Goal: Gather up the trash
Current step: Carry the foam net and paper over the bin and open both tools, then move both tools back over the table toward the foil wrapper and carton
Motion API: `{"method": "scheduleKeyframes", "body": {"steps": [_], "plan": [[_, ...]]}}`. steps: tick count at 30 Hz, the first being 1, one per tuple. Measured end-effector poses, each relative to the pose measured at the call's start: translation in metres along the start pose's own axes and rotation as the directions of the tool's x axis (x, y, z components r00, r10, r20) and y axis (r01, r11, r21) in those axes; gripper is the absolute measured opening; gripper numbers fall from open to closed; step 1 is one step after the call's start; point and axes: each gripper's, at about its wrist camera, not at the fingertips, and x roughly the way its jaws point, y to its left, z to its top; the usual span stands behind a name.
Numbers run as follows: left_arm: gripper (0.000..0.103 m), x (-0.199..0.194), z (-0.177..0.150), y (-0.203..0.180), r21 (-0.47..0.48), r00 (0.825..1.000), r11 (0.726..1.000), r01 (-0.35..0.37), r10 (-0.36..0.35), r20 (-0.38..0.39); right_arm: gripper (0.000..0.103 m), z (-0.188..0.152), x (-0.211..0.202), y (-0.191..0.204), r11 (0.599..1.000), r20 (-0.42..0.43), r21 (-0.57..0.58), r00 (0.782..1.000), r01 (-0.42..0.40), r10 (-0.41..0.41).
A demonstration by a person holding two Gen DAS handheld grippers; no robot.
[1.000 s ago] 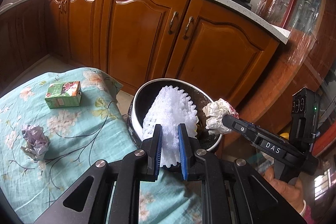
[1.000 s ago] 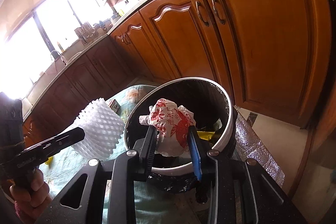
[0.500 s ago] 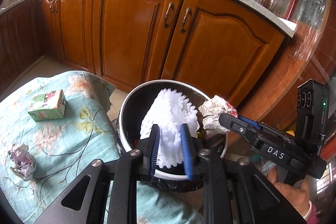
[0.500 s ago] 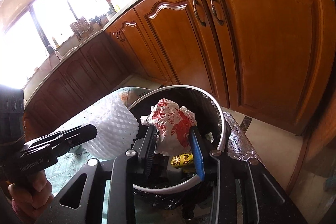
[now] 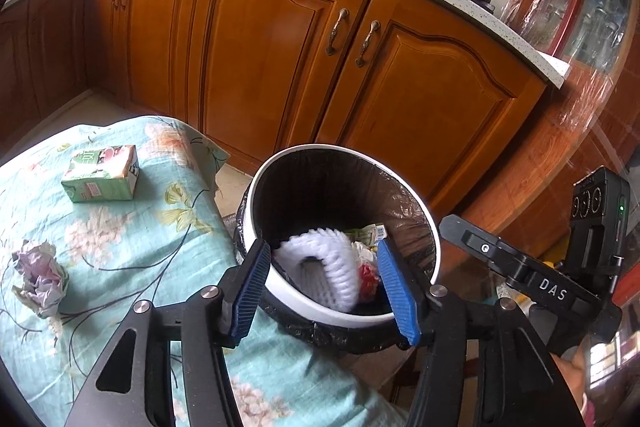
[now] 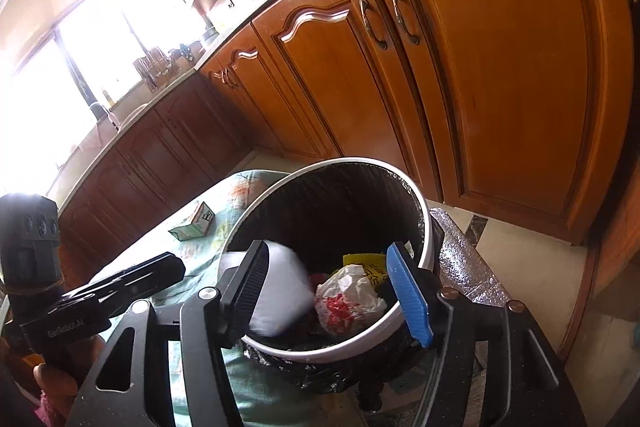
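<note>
I see both grippers, left gripper [image 5: 320, 291] and right gripper [image 6: 332, 291], with jaws apart above the bin [image 5: 424, 223]; the foam net [image 5: 324, 271] lies inside, blurred, long axis tilted, beside the crumpled wrapper [image 6: 346, 301].

- Holding the left gripper [image 5: 320, 287] level, fingers pointing forward, blue pads [image 5: 250, 293] spread wide with nothing between them.
- Holding the right gripper [image 6: 334, 293] the same way just to its right, pads [image 6: 410, 297] parted wide, gripping nothing.
- Keeping both close together, side by side.
</note>
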Motion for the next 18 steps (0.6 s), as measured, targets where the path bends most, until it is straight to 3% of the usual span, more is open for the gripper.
{"method": "scheduleKeyframes", "body": {"steps": [6, 18], "plan": [[0.055, -0.017, -0.015, 0.008, -0.019, 1.0, 1.0, -0.003, 0.003, 0.012, 0.064, -0.004, -0.014, 0.006, 1.0, 0.019, 0.011, 1.0, -0.015, 0.014], [0.058, -0.072, -0.066, 0.06, -0.154, 0.996, 0.984, -0.09, 0.093, 0.009, 0.085, -0.024, -0.013, 0.053, 0.993, -0.01, -0.062, 0.995, -0.102, 0.101]]}}
